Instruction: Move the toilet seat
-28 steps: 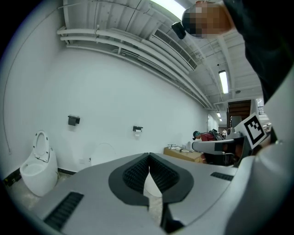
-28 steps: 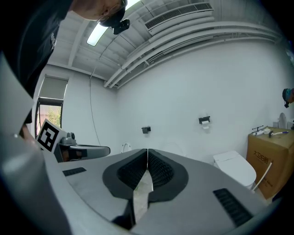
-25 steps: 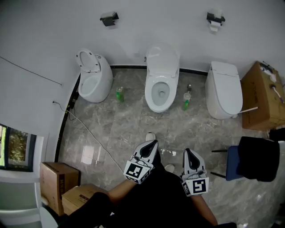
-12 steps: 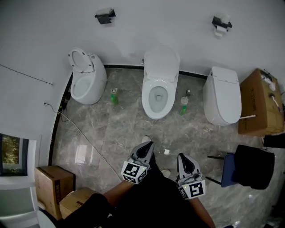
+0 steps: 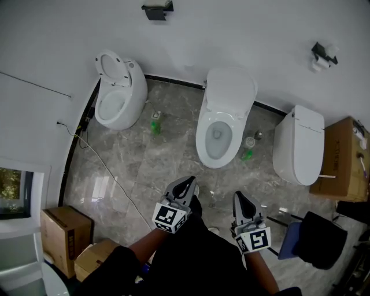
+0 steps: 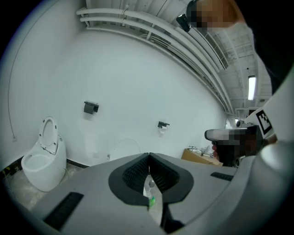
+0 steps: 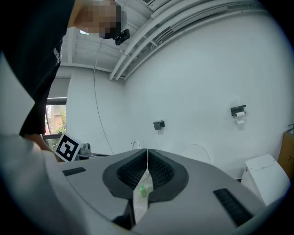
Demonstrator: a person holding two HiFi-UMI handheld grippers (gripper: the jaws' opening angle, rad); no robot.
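Note:
Three white toilets stand along the back wall. The left toilet (image 5: 118,99) has its seat (image 5: 111,65) raised, and it also shows in the left gripper view (image 6: 42,161). The middle toilet (image 5: 219,132) has its lid (image 5: 232,87) up and its bowl open. The right toilet (image 5: 300,151) is closed; its lid (image 7: 265,176) shows in the right gripper view. My left gripper (image 5: 187,183) and right gripper (image 5: 239,198) are both shut and hold nothing. They hang side by side over the floor, well short of the middle toilet. Their jaws meet in the left gripper view (image 6: 148,156) and in the right gripper view (image 7: 147,152).
Green bottles (image 5: 155,125) (image 5: 248,152) stand on the floor either side of the middle toilet. Cardboard boxes sit at left (image 5: 63,231) and right (image 5: 342,157). A chair with black cloth (image 5: 315,238) is at my right. A cable (image 5: 110,173) runs across the floor. Paper holders (image 5: 157,10) (image 5: 322,53) hang on the wall.
The toilets have slid rightward and nearer in the head view as I move across the floor. Both grippers travel with me, still shut and side by side.

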